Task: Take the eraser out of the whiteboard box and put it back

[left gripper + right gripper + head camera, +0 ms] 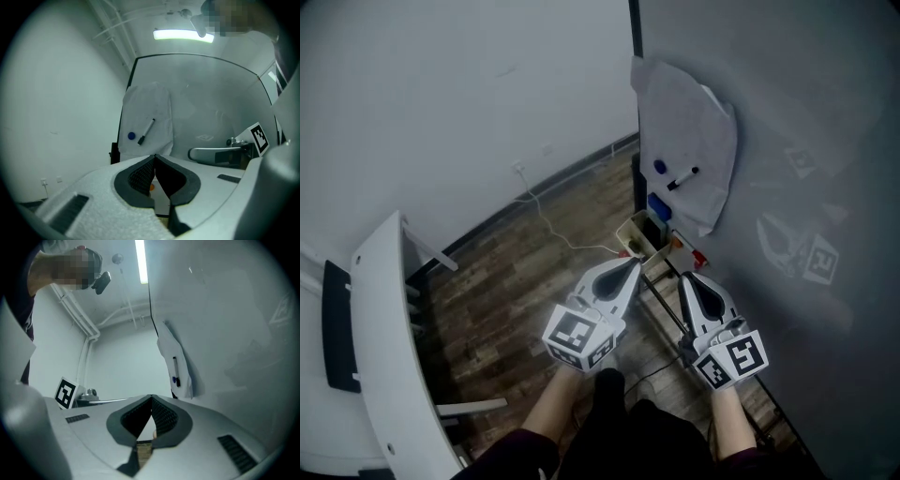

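Note:
In the head view a beige open box (639, 234) sits at the foot of the grey whiteboard (787, 141). A blue block (659, 206), possibly the eraser, stands just above the box. My left gripper (635, 262) is shut and empty, its tip just short of the box. My right gripper (685, 277) is also shut and empty, beside it and close to the board. In the left gripper view the jaws (155, 156) meet at the tip, with nothing between them. The right gripper view shows my right gripper (151, 397) closed the same way.
A paper sheet (689, 141) hangs on the board under a blue magnet (660, 167) and a black marker (682, 178). Small red and orange items (698, 255) lie by the board's foot. A white curved desk (389, 356) stands at left. A cable (553, 225) runs across the wood floor.

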